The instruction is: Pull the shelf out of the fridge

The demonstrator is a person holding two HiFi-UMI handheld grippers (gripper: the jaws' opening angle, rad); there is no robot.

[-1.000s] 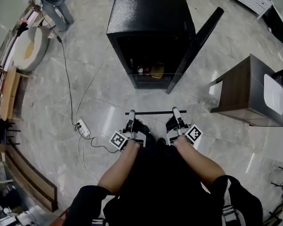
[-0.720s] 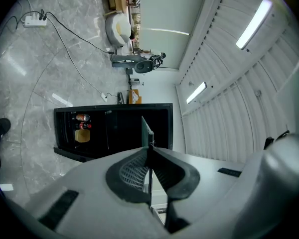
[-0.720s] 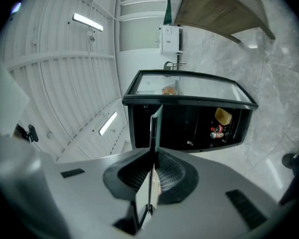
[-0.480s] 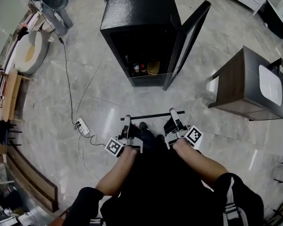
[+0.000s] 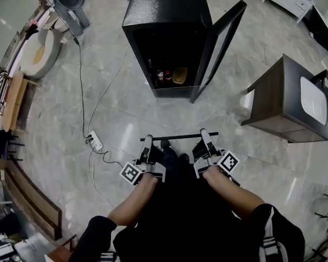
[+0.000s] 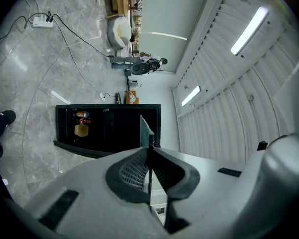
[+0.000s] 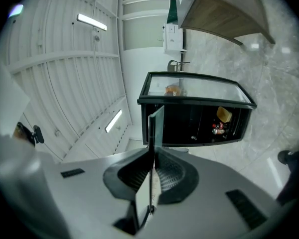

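Pinched left gripper (image 5: 148, 141) tight on left end of glass shelf (image 5: 177, 137), pads pressed on thin pane. Clamped right gripper (image 5: 204, 134) same way on right end. Held shelf between both, fully out and well apart from fridge (image 5: 167, 10), over grey floor (image 5: 126, 113). Saw fridge door (image 5: 218, 45) swung open, small red items (image 5: 160, 75) and yellow item (image 5: 179, 75) low inside. Noted power strip (image 5: 95, 142) at left, wooden cabinet (image 5: 279, 100) at right.

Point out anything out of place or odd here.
The shelf is outside the fridge, held above the floor with the left gripper and the right gripper each clamped on it. The fridge door stands wide open, with bottles inside. Nothing looks spilled or broken.
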